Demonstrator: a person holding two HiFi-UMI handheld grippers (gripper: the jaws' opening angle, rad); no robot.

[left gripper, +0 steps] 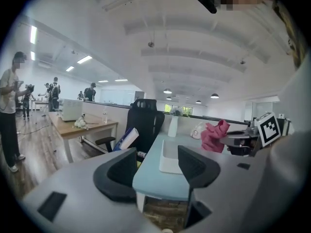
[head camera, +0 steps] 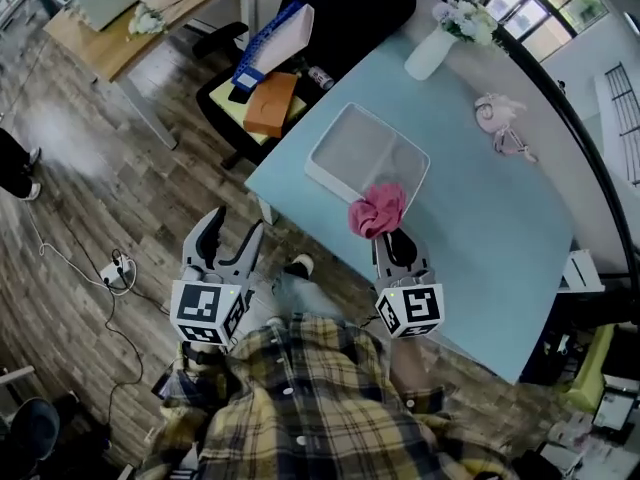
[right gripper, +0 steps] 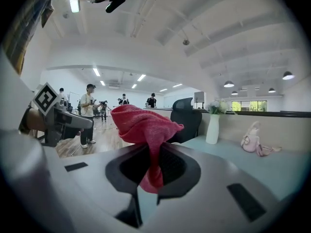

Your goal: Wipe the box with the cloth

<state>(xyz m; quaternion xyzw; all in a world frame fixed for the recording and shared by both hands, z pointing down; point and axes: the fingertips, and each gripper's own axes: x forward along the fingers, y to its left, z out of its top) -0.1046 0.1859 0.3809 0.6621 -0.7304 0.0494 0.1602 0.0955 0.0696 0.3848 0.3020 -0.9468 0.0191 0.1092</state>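
Note:
A white, shallow box point(head camera: 365, 153) lies on the light blue table point(head camera: 490, 238) near its front corner. My right gripper point(head camera: 392, 240) hovers at the table's near edge, just short of the box. It is shut on a crumpled pink-red cloth point(head camera: 377, 211), which bunches up above the jaws point(right gripper: 146, 125). My left gripper point(head camera: 232, 232) is held over the wooden floor to the left of the table, open, with nothing between its fingers. In the left gripper view the box point(left gripper: 170, 157) shows ahead past the open jaws, with the cloth point(left gripper: 214, 135) to the right.
A black office chair point(head camera: 340, 8) with a blue-white book and an orange item on its seat stands behind the table. A white vase point(head camera: 430, 53) and a small pink bag point(head camera: 500, 123) sit on the table's far side. Cables and a power strip point(head camera: 115, 268) lie on the floor. People stand far off.

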